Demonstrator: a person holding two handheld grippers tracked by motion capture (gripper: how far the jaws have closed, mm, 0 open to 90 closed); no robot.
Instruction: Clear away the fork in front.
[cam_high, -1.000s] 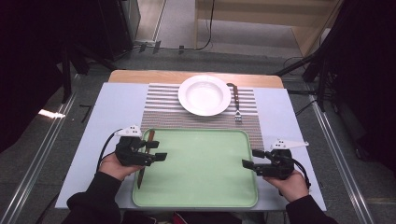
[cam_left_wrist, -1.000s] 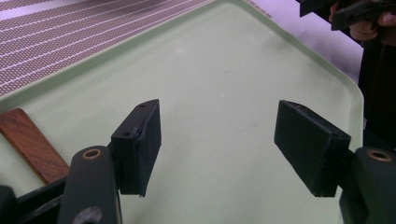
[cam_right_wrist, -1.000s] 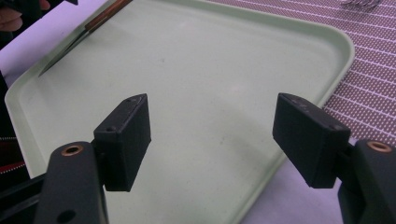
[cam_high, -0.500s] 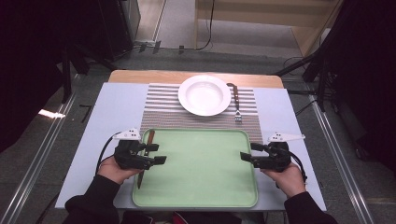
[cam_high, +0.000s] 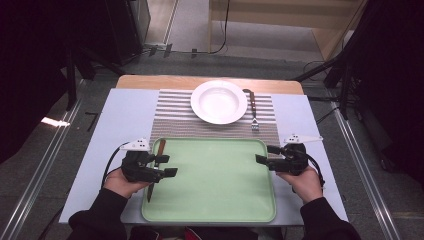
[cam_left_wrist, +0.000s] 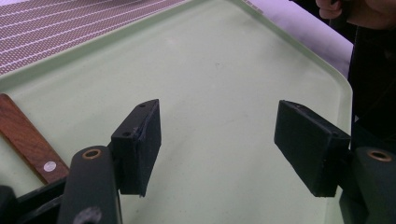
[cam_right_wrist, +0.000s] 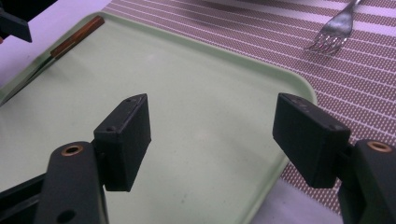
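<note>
**Both hand-held grippers released over the green tray**

I see my left hand-held gripper at the tray's nine o'clock edge, jaws spread wide and empty. The wooden-handled knife lies along that left rim, just beside and partly under this gripper; in the left gripper view its handle sits at nine o'clock of the jaws. My right hand-held gripper hangs at the tray's three o'clock edge, also released. Both hands point inward, forearms entering from six o'clock. Beyond, at twelve o'clock, a white plate and fork rest on a striped placemat.
</note>
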